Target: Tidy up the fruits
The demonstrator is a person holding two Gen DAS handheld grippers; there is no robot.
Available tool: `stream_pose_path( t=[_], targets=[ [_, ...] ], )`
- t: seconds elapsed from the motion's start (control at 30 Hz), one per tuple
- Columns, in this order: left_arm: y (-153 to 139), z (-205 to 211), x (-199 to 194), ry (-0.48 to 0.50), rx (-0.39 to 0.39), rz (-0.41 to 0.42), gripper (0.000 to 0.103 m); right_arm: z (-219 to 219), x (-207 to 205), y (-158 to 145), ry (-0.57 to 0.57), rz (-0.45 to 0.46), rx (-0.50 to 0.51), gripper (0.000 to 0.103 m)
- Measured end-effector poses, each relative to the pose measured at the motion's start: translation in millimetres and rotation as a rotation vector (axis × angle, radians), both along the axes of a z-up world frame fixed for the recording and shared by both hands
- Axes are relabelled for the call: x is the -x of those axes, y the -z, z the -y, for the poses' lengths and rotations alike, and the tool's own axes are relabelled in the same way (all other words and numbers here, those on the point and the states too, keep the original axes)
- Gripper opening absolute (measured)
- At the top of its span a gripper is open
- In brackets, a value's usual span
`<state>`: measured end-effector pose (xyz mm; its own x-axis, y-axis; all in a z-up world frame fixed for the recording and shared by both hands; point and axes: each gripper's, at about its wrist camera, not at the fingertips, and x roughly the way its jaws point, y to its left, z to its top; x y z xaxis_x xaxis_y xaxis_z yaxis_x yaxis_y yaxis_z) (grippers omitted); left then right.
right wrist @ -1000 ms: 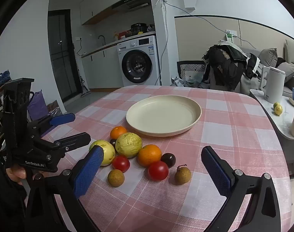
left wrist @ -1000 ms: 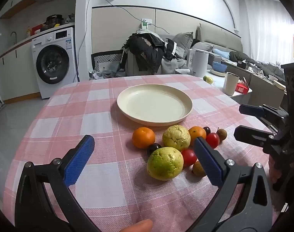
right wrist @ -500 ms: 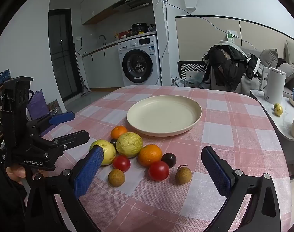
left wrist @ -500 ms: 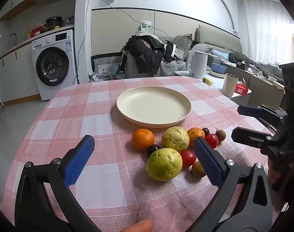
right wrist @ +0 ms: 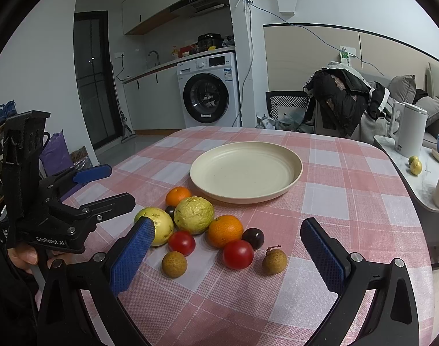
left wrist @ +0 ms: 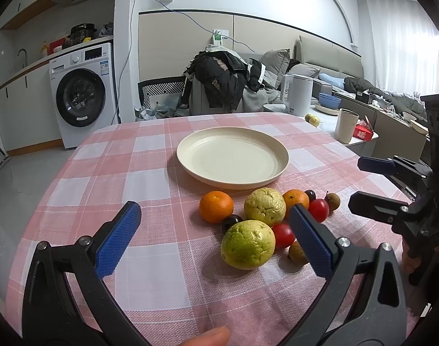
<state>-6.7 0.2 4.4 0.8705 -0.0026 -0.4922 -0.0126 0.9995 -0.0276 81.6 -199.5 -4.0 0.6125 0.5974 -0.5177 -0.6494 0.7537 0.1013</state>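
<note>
A cream plate (left wrist: 232, 158) (right wrist: 245, 170) sits empty mid-table. In front of it lies a cluster of fruit: two green guavas (left wrist: 247, 244) (right wrist: 193, 214), two oranges (left wrist: 216, 206) (right wrist: 225, 230), two red tomatoes (right wrist: 238, 254), dark plums (right wrist: 253, 238) and brown longans (right wrist: 274, 261). My left gripper (left wrist: 210, 239) is open and empty, above the table just short of the near guava. My right gripper (right wrist: 228, 256) is open and empty, straddling the near side of the cluster. Each gripper shows in the other's view (left wrist: 375, 184) (right wrist: 104, 186).
The table has a pink checked cloth (left wrist: 150, 178). A side table at the right holds a white kettle (left wrist: 297, 95), a cup (left wrist: 346, 125) and two small fruits (right wrist: 415, 164). A chair with clothes (left wrist: 222, 86) stands behind; a washing machine (left wrist: 81, 98) is at the back left.
Both grippers stay open. The views have shifted only slightly; the fruit and plate have not moved.
</note>
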Motion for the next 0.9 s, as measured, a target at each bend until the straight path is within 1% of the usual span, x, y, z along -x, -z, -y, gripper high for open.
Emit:
stream_pose_path(
  t=[0.47, 0.9],
  targets=[
    [1.9, 1.5, -2.2, 0.009, -0.012, 0.002, 0.102, -1.7, -0.8, -0.2, 0.004, 0.001, 0.001, 0.103],
    [1.0, 5.6, -1.8, 0.017, -0.019, 0.006, 0.102, 5.7, -1.7, -1.2, 0.027, 0.003, -0.012, 0.103]
  ],
)
